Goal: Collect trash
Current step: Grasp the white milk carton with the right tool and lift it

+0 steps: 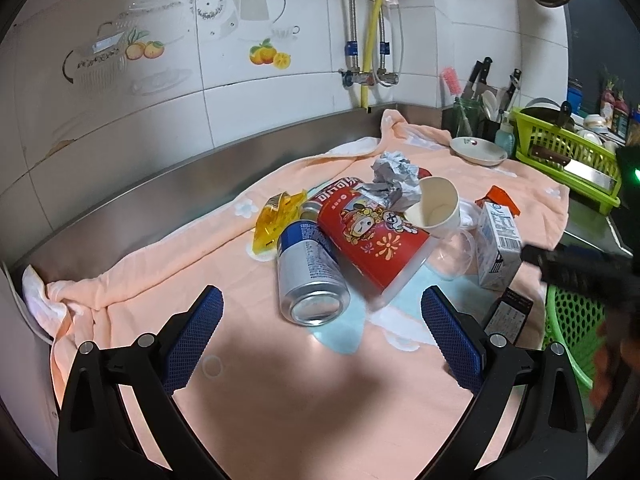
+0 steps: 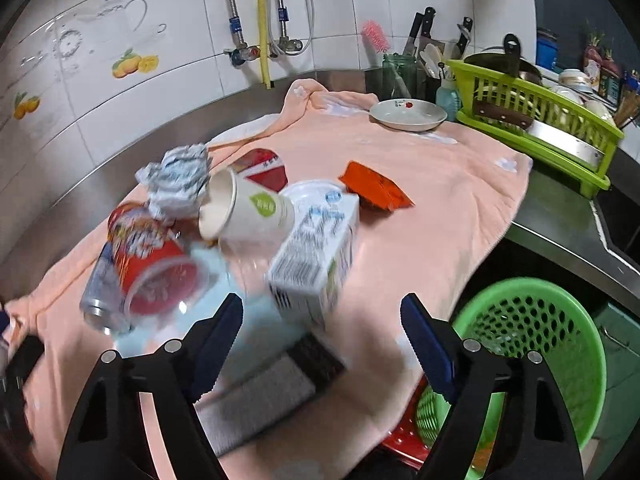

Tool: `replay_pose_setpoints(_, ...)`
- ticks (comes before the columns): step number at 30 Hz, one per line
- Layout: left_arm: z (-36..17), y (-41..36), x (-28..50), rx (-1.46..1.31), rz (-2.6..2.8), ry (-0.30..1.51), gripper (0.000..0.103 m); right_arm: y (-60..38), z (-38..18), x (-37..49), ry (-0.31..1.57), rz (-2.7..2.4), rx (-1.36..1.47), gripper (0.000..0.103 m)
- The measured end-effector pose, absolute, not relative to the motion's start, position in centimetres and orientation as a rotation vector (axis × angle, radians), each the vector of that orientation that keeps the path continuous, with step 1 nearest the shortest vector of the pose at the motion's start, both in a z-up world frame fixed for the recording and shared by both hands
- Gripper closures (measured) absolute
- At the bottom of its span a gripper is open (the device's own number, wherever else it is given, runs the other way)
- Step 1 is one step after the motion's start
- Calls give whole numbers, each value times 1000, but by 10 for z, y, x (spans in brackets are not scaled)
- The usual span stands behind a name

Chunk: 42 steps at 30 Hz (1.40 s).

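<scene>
A pile of trash lies on a peach towel (image 1: 280, 392): a silver and blue can (image 1: 310, 276), a red printed cup (image 1: 372, 236), crumpled paper (image 1: 394, 184), a white paper cup (image 1: 434, 206), a yellow wrapper (image 1: 276, 216), a white carton (image 1: 500, 244) and an orange packet (image 1: 500, 198). My left gripper (image 1: 322, 334) is open, just short of the can. My right gripper (image 2: 322, 340) is open, just before the white carton (image 2: 316, 260), with a dark flat packet (image 2: 272, 388) under it. A green mesh basket (image 2: 524, 344) stands low at the right.
A white plate (image 2: 408, 114) sits at the towel's far edge. A green dish rack (image 2: 536, 120) with a cleaver and a knife holder (image 2: 420, 56) stand at the back right. A steel backsplash (image 1: 160, 188) and tiled wall run behind. The counter edge drops off at right.
</scene>
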<state>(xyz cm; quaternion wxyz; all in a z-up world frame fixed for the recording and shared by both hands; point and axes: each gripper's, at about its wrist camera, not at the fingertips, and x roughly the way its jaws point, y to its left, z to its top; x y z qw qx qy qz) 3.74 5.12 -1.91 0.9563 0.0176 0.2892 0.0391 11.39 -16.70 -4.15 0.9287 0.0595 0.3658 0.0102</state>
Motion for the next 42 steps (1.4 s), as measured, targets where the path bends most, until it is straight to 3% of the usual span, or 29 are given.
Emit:
replay_pose_setpoints(13,-26,41,43,63,25,603,5,-176,-58,199,913,-7,160,40)
replay_pose_setpoints(25,-36,9,45,104,-130,633,5,-198,-64,206,1018,67,282,52)
replay_pose_setpoints(34,-51,-22,52,168,-282,669,6,-206,-60,204,993,123,339,61)
replay_pose_setpoints(42,-74,-55,68,241,-432,727,7,-212,-44,195,957,152,311,63)
